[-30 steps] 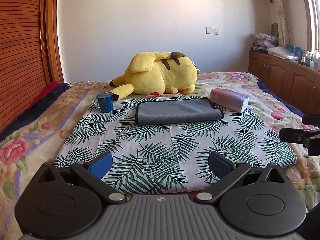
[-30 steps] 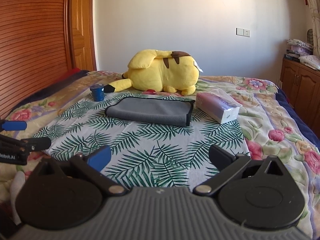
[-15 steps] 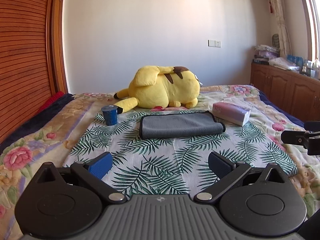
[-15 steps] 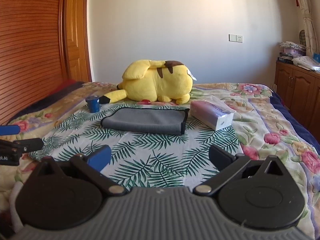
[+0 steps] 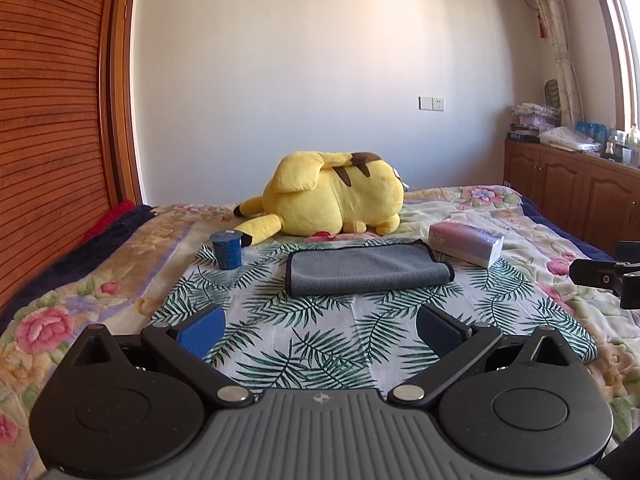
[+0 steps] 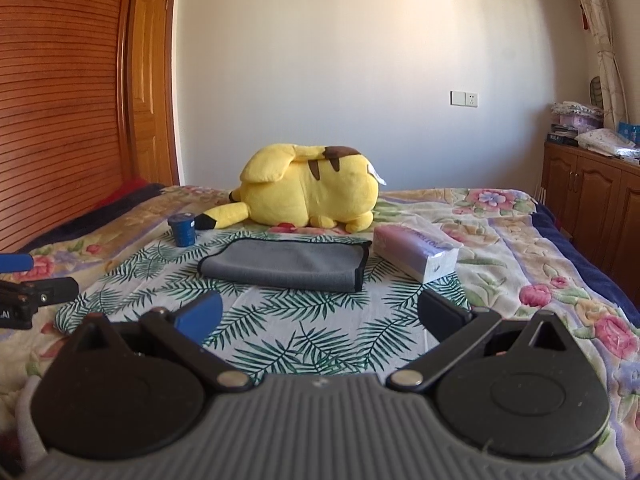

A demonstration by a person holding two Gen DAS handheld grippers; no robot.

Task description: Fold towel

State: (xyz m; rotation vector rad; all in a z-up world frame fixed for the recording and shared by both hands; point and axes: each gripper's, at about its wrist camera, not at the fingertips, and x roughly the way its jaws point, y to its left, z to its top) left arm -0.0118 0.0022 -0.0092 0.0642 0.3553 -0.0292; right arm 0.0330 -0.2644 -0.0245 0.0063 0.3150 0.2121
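Nearest to me, my left gripper (image 5: 318, 322) hangs over the near part of the white cloth printed with green palm leaves (image 5: 320, 344); its blue-padded fingers (image 5: 200, 330) are spread wide with nothing between them. My right gripper (image 6: 318, 312) sits the same way, jaws wide apart and empty, above the same leaf cloth (image 6: 320, 340). Each gripper shows at the edge of the other's view, level with it.

Past the fingertips, well apart from both grippers, the grey microfibre towel with dark edging (image 5: 366, 270) lies flat on the leaf cloth, folded into a rectangle with its fold toward me (image 6: 284, 266). Near its left end stands a small dark-blue cylindrical cup (image 5: 227, 249). Just beside its right end lies a pink-and-white soft tissue pack (image 5: 466, 242).

Behind the towel, a big yellow plush toy with brown back stripes (image 5: 336, 200) lies on its side on the floral quilted bedspread (image 5: 80, 292). Furthest off are the plain white wall (image 5: 320, 80) and wooden cabinets (image 5: 568, 196).
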